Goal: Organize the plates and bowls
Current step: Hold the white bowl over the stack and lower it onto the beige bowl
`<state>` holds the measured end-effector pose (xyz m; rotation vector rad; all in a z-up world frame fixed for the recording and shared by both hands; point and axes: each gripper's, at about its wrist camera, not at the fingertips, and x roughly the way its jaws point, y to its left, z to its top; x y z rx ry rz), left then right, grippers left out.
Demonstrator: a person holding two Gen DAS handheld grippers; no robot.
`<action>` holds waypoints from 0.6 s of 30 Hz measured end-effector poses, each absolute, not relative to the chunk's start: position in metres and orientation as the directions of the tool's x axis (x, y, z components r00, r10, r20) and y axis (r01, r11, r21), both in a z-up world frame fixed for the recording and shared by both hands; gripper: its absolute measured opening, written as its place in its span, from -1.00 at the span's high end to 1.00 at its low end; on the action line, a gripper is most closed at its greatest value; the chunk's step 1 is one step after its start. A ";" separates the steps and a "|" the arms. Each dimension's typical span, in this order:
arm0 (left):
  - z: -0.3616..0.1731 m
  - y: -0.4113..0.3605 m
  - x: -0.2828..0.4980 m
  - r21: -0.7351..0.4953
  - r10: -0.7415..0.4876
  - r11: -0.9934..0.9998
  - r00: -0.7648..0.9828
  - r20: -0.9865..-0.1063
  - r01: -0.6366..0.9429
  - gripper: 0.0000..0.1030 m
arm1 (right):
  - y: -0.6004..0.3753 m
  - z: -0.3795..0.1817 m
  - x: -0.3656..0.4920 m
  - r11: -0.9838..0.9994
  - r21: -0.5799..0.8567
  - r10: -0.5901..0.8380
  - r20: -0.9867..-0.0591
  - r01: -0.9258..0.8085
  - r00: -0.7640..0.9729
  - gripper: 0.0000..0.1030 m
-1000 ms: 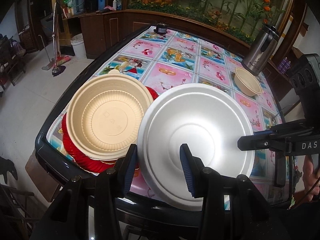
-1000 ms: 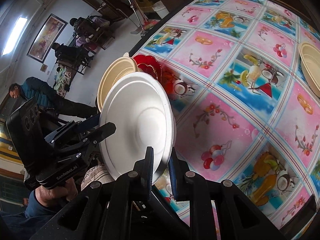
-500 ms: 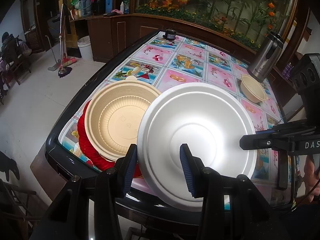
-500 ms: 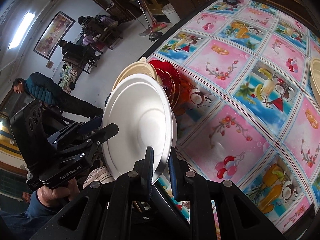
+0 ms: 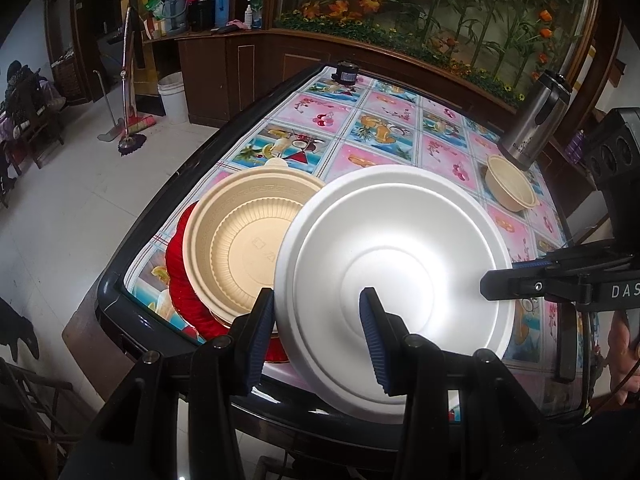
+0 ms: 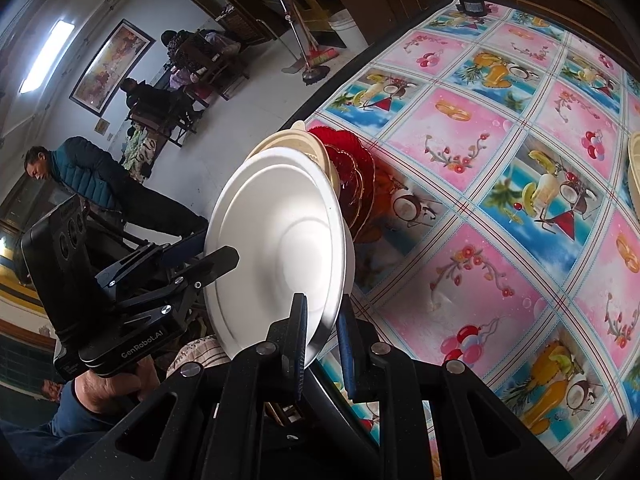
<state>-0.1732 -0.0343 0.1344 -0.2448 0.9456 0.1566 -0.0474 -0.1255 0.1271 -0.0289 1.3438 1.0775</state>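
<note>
A white foam bowl (image 5: 394, 276), bottom side towards my cameras, hangs above the table's near edge. My right gripper (image 6: 322, 320) is shut on its rim; it also shows in the left wrist view (image 5: 500, 284). My left gripper (image 5: 316, 316) stands around the bowl's near rim with its jaws apart, one finger (image 5: 370, 312) over the bowl's bottom. A beige ribbed bowl (image 5: 240, 240) sits on red plates (image 5: 178, 280) on the table's left. A smaller beige bowl (image 5: 510, 188) stands at the far right.
The table (image 5: 360, 128) has a colourful fruit-print cloth and a dark raised rim (image 5: 160, 200). A steel kettle (image 5: 536, 120) stands behind the small bowl. A small dark object (image 5: 346, 72) sits at the far edge. People (image 6: 80, 176) are in the room on the left.
Both grippers and the white bowl have risen and drawn back from the table. The beige bowl on the red plates now shows farther off. The grips are unchanged.
</note>
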 end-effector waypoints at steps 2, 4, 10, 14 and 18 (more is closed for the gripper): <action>0.134 -0.034 -0.173 -0.140 0.025 0.961 0.577 -0.817 -0.240 0.20 | -0.124 0.128 -0.048 0.549 0.544 0.603 -0.784 -0.635 -0.150 0.66; 0.135 -0.032 -0.173 -0.143 0.024 0.960 0.579 -0.815 -0.241 0.20 | -0.123 0.128 -0.047 0.549 0.546 0.603 -0.783 -0.633 -0.152 0.66; 0.135 -0.031 -0.173 -0.143 0.024 0.960 0.579 -0.815 -0.241 0.20 | -0.123 0.128 -0.048 0.551 0.545 0.602 -0.784 -0.632 -0.152 0.66; 0.135 -0.030 -0.173 -0.142 0.025 0.960 0.578 -0.816 -0.242 0.20 | -0.121 0.128 -0.047 0.552 0.545 0.601 -0.785 -0.631 -0.152 0.66; 0.133 -0.028 -0.171 -0.144 0.023 0.959 0.576 -0.817 -0.244 0.20 | -0.118 0.128 -0.045 0.550 0.543 0.599 -0.786 -0.634 -0.154 0.65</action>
